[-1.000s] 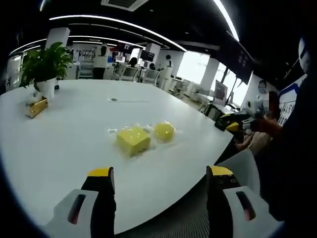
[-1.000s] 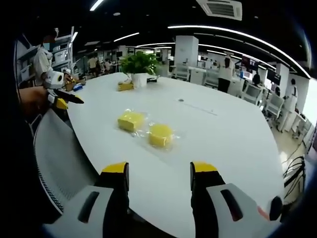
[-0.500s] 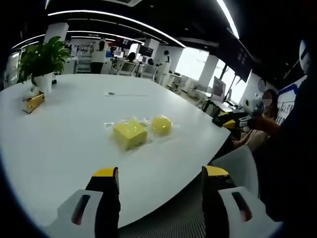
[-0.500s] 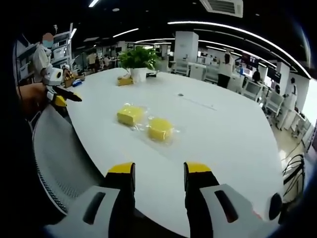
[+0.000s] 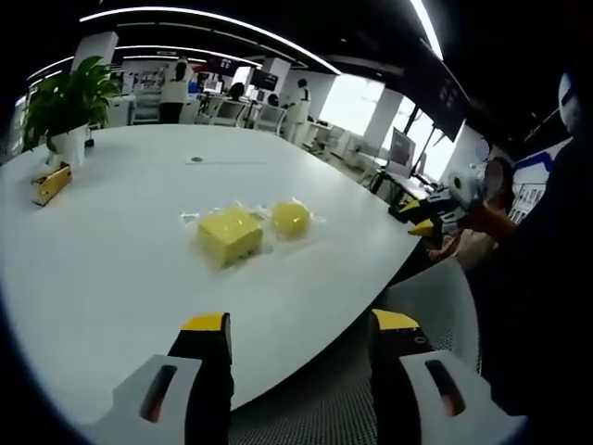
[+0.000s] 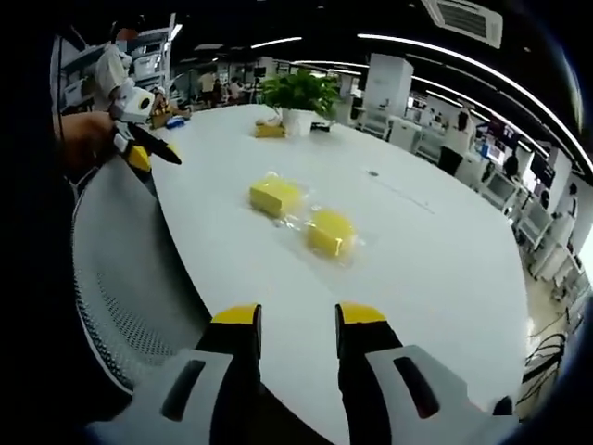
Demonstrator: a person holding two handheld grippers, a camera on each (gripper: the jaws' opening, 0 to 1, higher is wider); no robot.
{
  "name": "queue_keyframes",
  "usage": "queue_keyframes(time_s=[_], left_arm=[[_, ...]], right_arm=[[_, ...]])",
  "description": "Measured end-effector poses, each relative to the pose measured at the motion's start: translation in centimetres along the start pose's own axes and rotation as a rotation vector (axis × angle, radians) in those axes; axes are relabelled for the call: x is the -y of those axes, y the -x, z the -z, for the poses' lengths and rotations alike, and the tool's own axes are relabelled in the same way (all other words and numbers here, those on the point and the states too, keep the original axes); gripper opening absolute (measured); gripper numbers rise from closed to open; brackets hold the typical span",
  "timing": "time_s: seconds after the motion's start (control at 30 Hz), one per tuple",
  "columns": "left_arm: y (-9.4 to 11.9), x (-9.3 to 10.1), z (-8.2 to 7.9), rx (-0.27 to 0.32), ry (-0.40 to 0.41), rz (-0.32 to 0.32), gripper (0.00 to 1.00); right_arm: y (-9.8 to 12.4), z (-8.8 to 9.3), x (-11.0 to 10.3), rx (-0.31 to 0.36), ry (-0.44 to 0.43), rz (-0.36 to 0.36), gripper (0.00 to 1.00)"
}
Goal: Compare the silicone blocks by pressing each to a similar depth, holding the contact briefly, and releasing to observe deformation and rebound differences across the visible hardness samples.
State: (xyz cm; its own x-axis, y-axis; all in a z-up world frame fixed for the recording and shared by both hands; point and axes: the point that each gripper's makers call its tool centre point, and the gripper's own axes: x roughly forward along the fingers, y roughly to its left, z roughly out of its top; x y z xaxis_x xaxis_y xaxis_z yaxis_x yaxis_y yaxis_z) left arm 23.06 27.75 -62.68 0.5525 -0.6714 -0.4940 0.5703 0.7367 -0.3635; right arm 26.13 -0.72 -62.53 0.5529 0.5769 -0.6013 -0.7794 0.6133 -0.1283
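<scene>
Two yellow silicone samples, a square block and a rounder block, lay side by side in clear wrappers near the counter edge. They looked soft, light and likely to skid in their film, so a press straight down on each top centre seemed wisest. The left tongs and right tongs hung released, grasping nothing, short of the blocks. The white counter was glossy; a potted plant stood far off, open office beyond
</scene>
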Motion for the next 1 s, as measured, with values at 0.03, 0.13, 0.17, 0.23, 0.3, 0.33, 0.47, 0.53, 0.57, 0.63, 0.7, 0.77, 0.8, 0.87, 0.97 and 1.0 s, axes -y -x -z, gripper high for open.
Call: queue_keyframes(time_s=[0.03,0.13,0.17,0.23,0.3,0.33,0.47,0.53,0.57,0.63,0.7,0.77,0.8,0.87,0.97,1.0], left_arm=[[0.0,0.0,0.0,0.001,0.0,0.0,0.59],[0.1,0.0,-0.1,0.006,0.003,-0.004,0.59],[0.2,0.0,-0.1,0.007,0.005,-0.006,0.59],[0.3,-0.3,-0.1,0.013,0.0,-0.022,0.61],[0.5,-0.8,-0.1,0.017,-0.014,-0.048,0.64],[0.7,-1.3,-0.1,0.022,-0.016,-0.063,0.65],[1.1,-1.9,-0.5,0.048,-0.008,-0.091,0.7],[1.1,-2.1,-0.8,0.061,0.003,-0.1,0.71],[1.1,-2.2,-1.0,0.071,0.012,-0.106,0.72],[0.9,-2.2,-1.2,0.08,0.014,-0.113,0.72],[0.5,-2.1,-1.3,0.076,0.007,-0.118,0.72],[0.2,-1.9,-1.3,0.071,0.006,-0.115,0.72],[0.1,-1.9,-1.4,0.071,0.006,-0.111,0.72],[-0.1,-1.8,-1.6,0.068,0.005,-0.103,0.71],[-0.4,-1.9,-2.3,0.072,-0.005,-0.1,0.71],[-0.5,-2.0,-2.4,0.072,-0.006,-0.099,0.71]], right_arm=[[0.0,-0.4,-0.2,0.024,-0.017,-0.01,0.32],[0.1,-1.5,-0.1,0.087,-0.104,-0.016,0.35],[0.2,-1.7,0.2,0.104,-0.127,-0.008,0.36],[0.5,-1.8,0.8,0.124,-0.159,0.004,0.42],[0.9,-1.6,1.7,0.139,-0.209,0.027,0.46],[1.1,-1.6,1.9,0.148,-0.231,0.033,0.47],[2.2,-2.6,3.2,0.264,-0.397,0.033,0.53],[2.7,-2.9,3.4,0.302,-0.461,0.019,0.52],[2.9,-3.1,3.4,0.312,-0.477,0.013,0.5],[3.1,-2.9,3.6,0.301,-0.461,0.023,0.48],[3.3,-2.7,3.8,0.295,-0.421,0.051,0.49],[3.4,-2.5,3.8,0.288,-0.422,0.055,0.47],[3.5,-2.4,3.7,0.282,-0.422,0.057,0.47],[3.5,-1.9,3.8,0.265,-0.42,0.064,0.45],[3.4,-1.4,4.1,0.247,-0.416,0.082,0.43],[3.4,-1.4,4.1,0.248,-0.416,0.083,0.42]])
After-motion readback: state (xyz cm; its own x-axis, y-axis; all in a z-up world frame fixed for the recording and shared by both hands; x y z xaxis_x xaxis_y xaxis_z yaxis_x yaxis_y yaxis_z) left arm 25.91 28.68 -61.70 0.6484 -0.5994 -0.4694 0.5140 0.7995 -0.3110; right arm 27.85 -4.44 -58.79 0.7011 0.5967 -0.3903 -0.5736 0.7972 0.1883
